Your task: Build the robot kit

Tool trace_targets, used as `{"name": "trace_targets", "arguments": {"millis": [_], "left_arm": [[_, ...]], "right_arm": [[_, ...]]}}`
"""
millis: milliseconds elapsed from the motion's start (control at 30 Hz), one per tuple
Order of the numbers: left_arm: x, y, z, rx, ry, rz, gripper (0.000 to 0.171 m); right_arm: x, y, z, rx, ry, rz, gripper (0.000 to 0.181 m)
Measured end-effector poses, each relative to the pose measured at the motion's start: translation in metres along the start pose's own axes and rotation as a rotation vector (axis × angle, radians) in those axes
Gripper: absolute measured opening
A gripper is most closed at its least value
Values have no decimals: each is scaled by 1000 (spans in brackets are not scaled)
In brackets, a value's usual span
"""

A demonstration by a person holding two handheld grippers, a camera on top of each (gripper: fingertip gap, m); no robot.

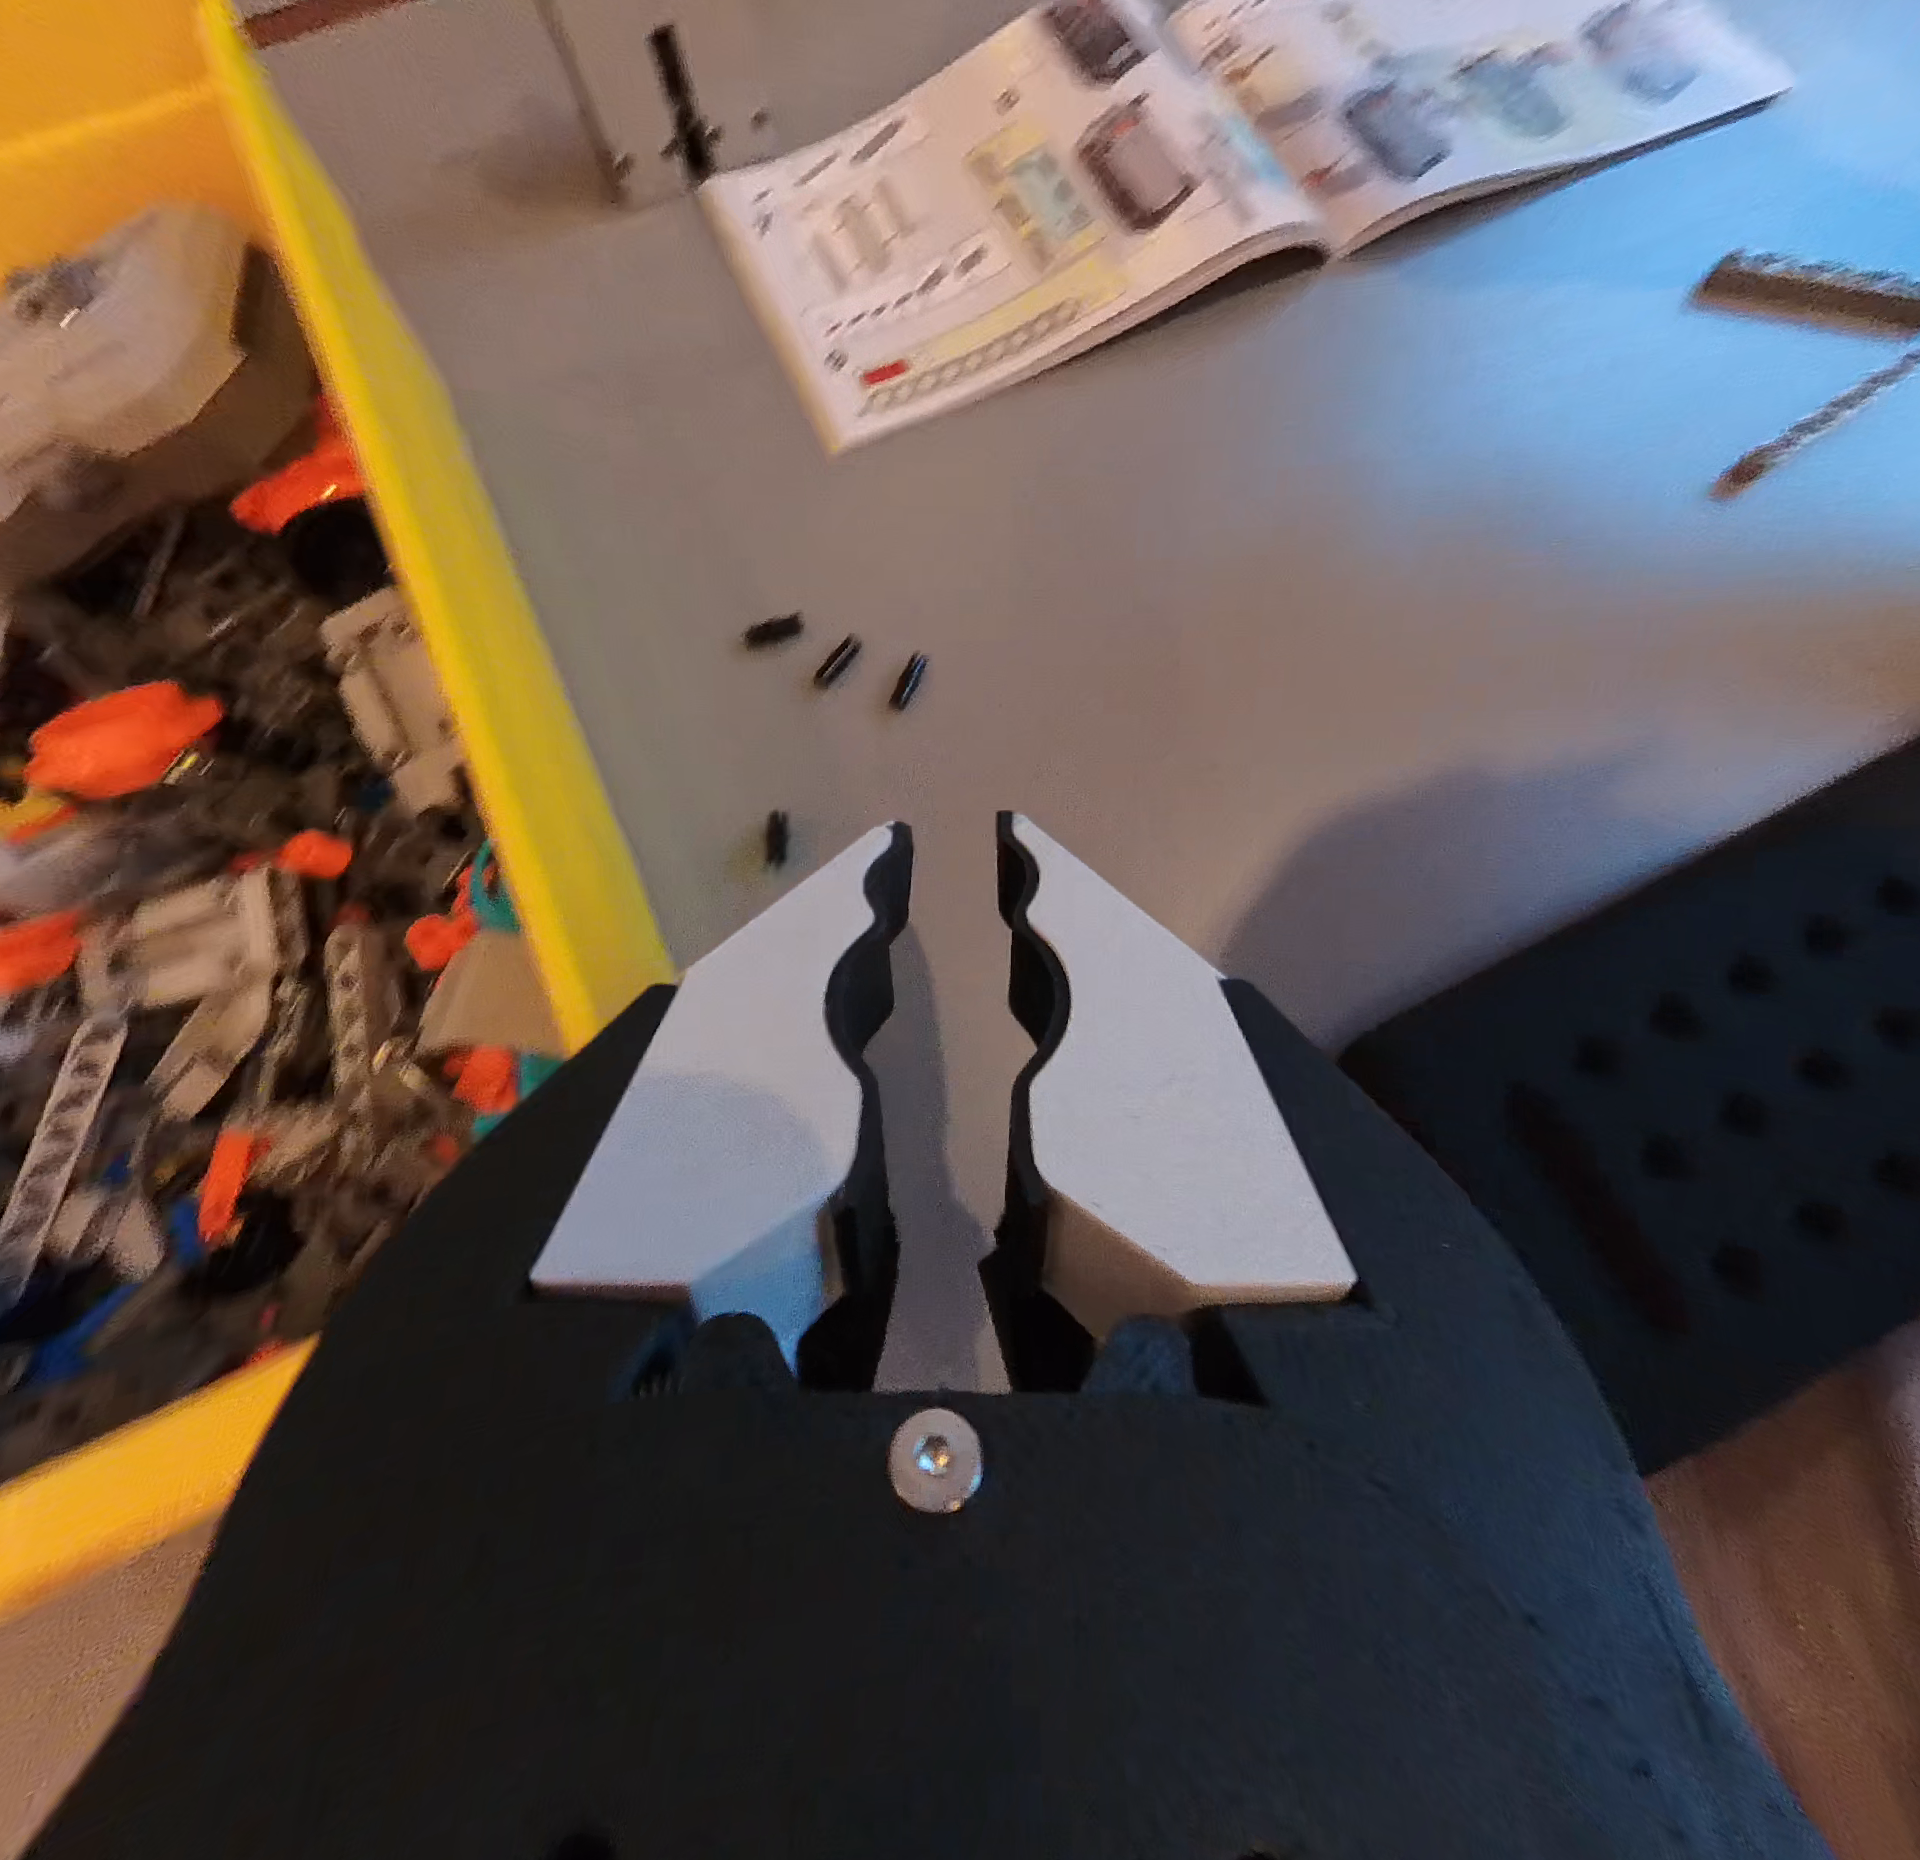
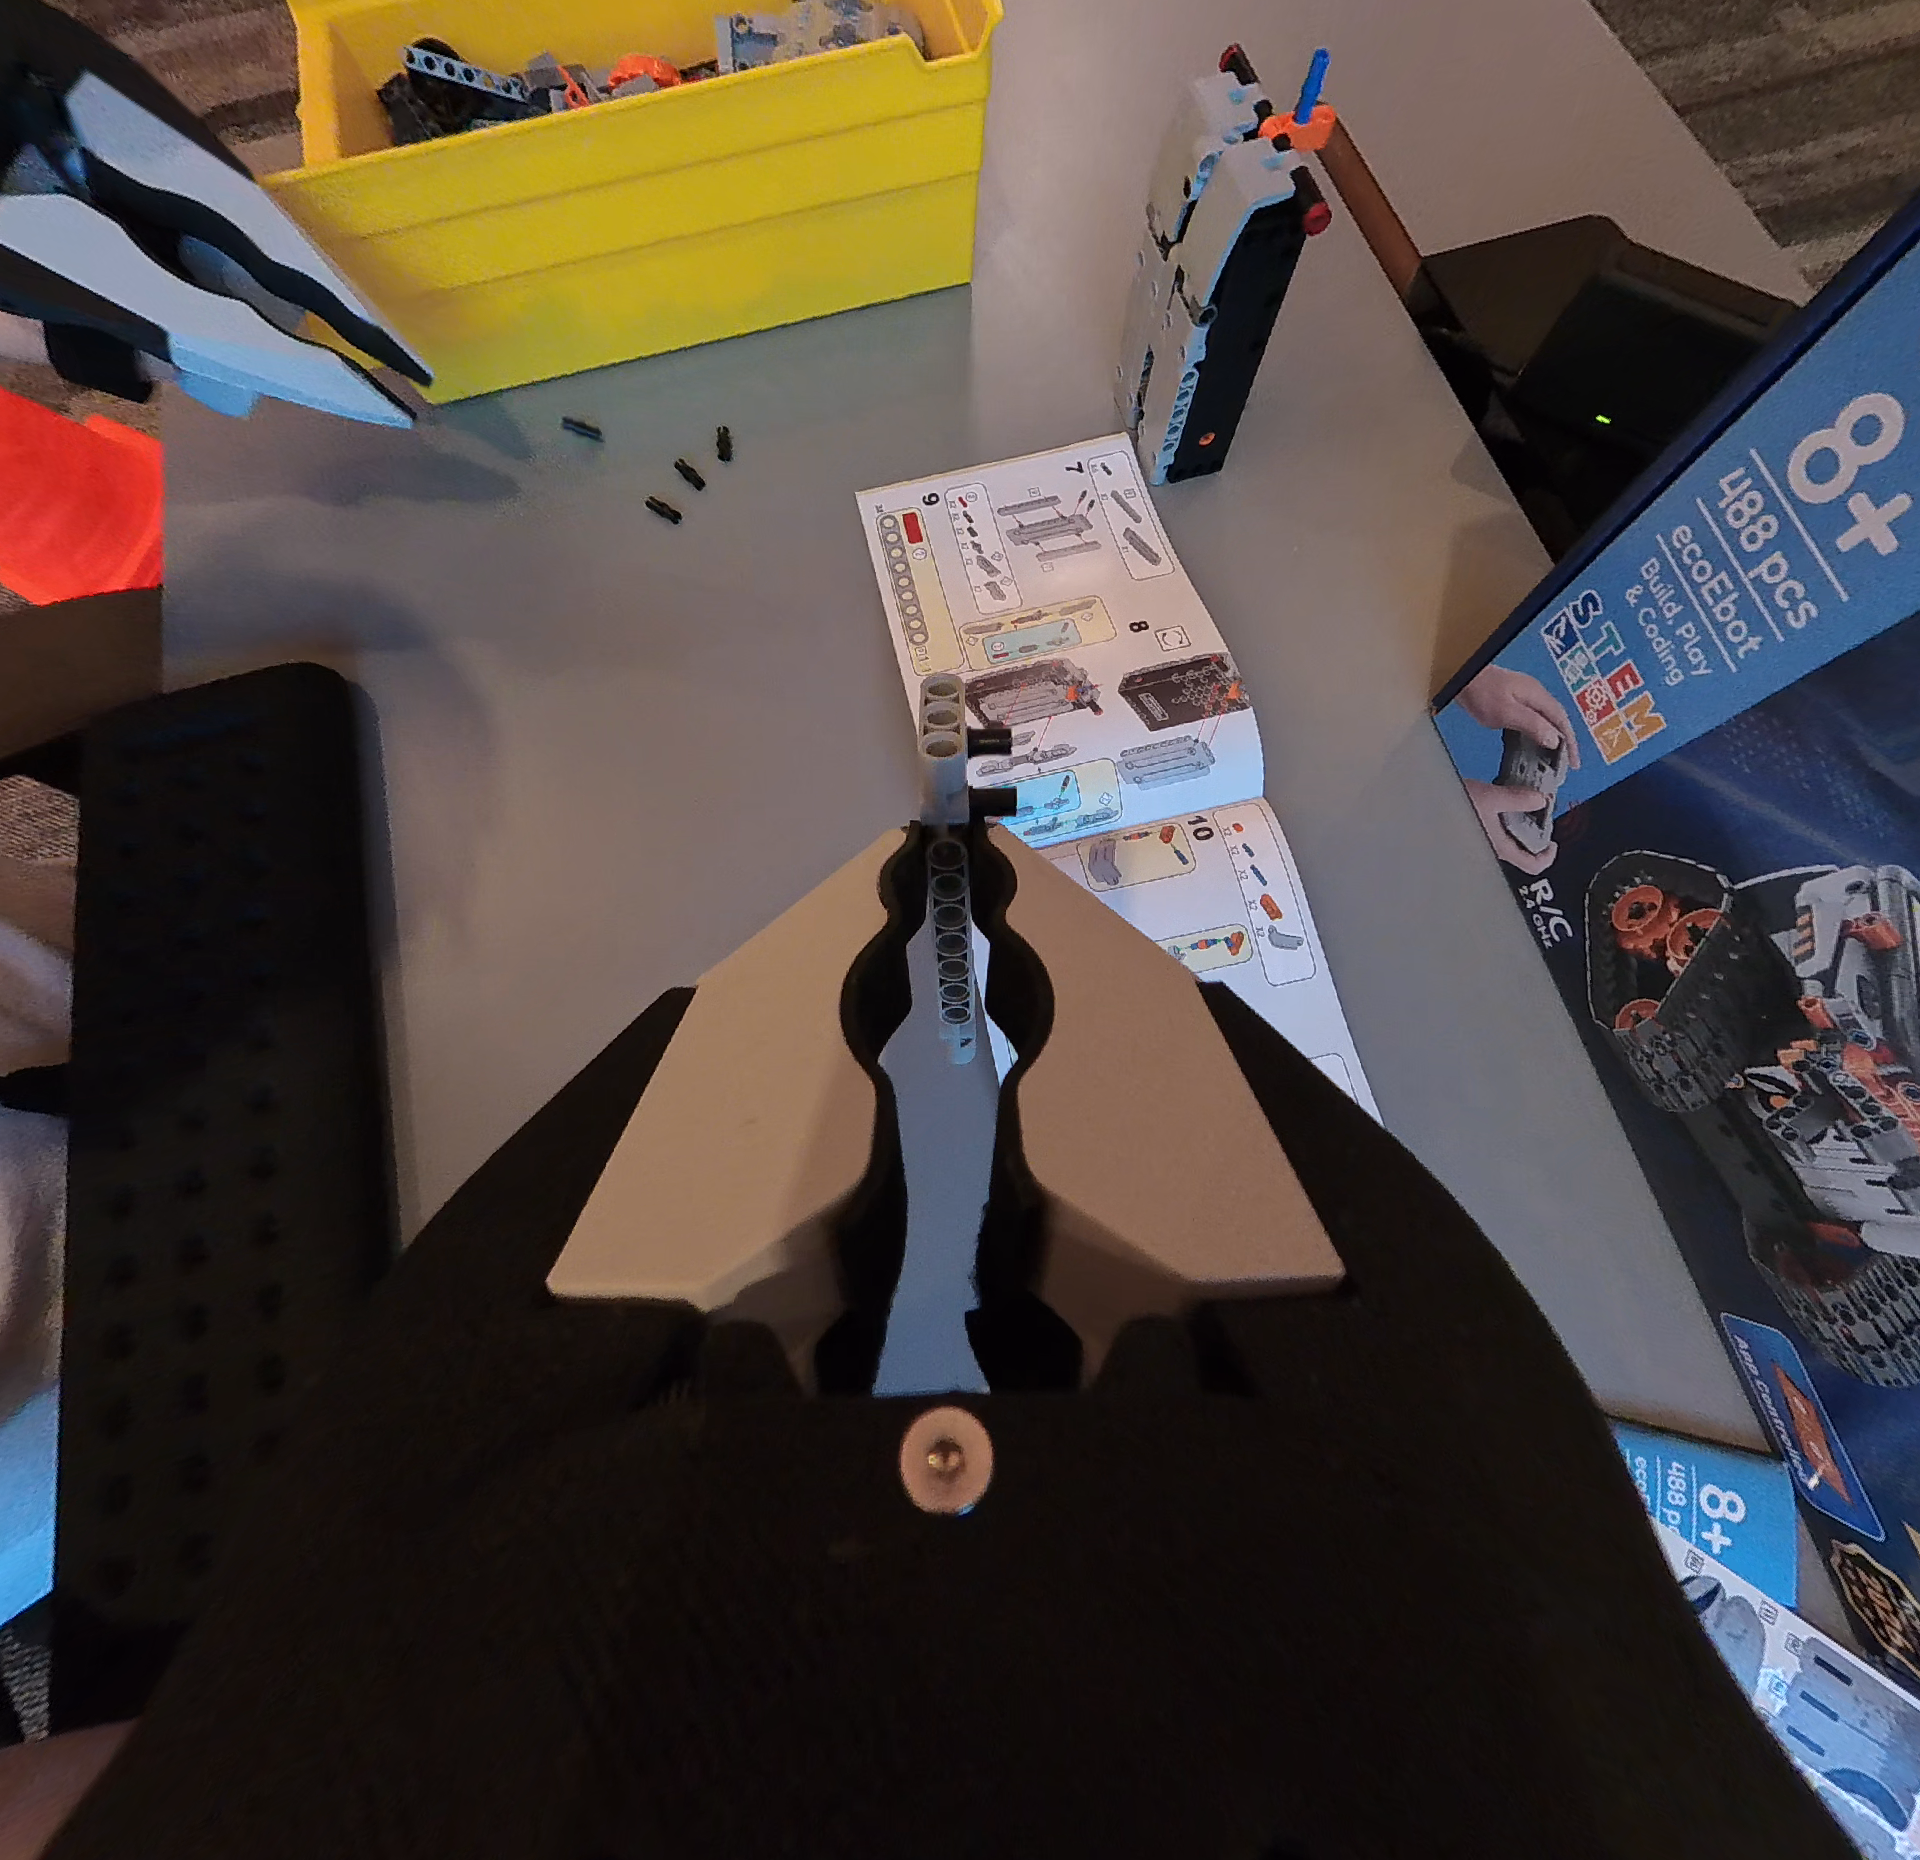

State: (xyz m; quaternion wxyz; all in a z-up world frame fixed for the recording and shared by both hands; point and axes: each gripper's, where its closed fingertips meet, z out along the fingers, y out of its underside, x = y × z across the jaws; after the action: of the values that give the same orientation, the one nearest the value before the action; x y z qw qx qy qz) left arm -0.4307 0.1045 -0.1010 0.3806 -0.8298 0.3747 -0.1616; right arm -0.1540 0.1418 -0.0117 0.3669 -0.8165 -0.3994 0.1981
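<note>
Grey perforated beam (image 2: 948,875), long axis along the fingers, clamped in right gripper (image 2: 951,831) over booklet (image 2: 1049,584); left gripper (image 1: 954,823) parted, empty, nearer the black pins (image 1: 836,659).

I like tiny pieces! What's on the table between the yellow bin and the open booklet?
Four small black pins lie loose on the bare grey table between the yellow bin and instruction booklet, clearest in the right wrist view.

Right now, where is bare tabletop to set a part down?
Bare grey table lies between the black perforated mat and the open instruction booklet. It is crowded near the yellow bin, where four black pins lie, and to the right by the blue box.
</note>
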Motion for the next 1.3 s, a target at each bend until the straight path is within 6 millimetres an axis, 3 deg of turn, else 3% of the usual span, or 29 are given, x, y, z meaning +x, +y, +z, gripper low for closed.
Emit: {"name": "trace_targets", "arguments": {"millis": [133,233,267,333,433,533,667,833,900,1000,1300], "left_arm": [[-6,7,-15,-32,-113,-16,18],[-6,5,-15,-110,-201,108,21],[-10,4,-15,-159,-230,173,13],[-26,-1,-18,-296,-295,295,13],[-22,-21,-9,-417,-169,478,21],[-19,-24,2,-546,-37,790,27],[-34,-6,15,-811,15,1084,33],[-40,28,20,-1104,163,1158,42],[-51,36,22,-1189,160,1231,49],[-63,41,25,-1268,127,1325,49],[-72,58,35,-1338,150,1337,43]], "right_arm": [[-2,0,1,-5,2,-9,7],[-3,-2,-1,3,2,-11,6],[-3,-2,-2,7,1,-10,6],[-4,-3,-4,15,-6,-9,6],[-7,-6,-9,34,-13,-16,6],[-10,-10,-17,55,-10,-35,6],[-15,-17,-28,92,-10,-52,7],[-22,-23,-44,133,-6,-79,7],[-25,-26,-51,157,-7,-89,7],[-28,-30,-59,179,-3,-105,6],[-34,-34,-72,207,3,-124,6]]}}
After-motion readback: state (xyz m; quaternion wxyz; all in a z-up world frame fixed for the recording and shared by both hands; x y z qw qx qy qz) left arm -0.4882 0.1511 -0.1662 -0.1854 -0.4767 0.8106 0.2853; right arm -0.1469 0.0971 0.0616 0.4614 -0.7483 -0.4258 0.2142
